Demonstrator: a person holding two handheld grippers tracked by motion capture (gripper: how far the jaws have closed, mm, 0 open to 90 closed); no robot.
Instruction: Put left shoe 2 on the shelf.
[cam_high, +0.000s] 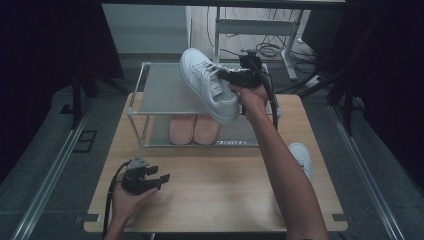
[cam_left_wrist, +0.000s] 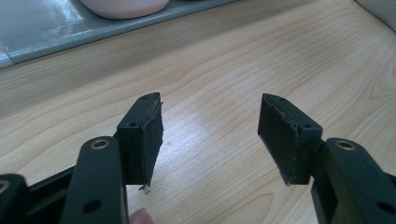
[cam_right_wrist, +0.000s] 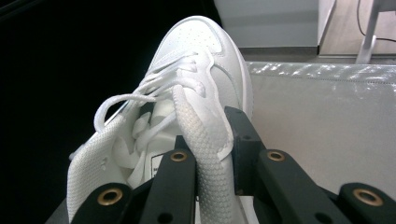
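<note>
White sneaker held up over the top shelf of the shoe rack, toe toward the far end, heel toward the near right corner, tilted. Right gripper clamped on the shoe's collar wall: in the right gripper view one black jaw inside the opening, the other outside, the padded mesh edge of the sneaker pinched between them. Laces loose and spilling toward the tongue.

Rack's grey top shelf bare to the left of the shoe, with plenty of open room there; metal frame edge running along the front. Lower shelf carrying a pair of pink slippers, side by side, right at its front lip. Second white sneaker lying at the right edge of the wooden table, partly hidden by the forearm.

Right arm stretched forward and across from the bottom right, wrist bent leftward over the rack. Left gripper resting in the left hand low over the near left of the table, jaws parted wide with nothing between them, bare wood below, pointing rightward.
</note>
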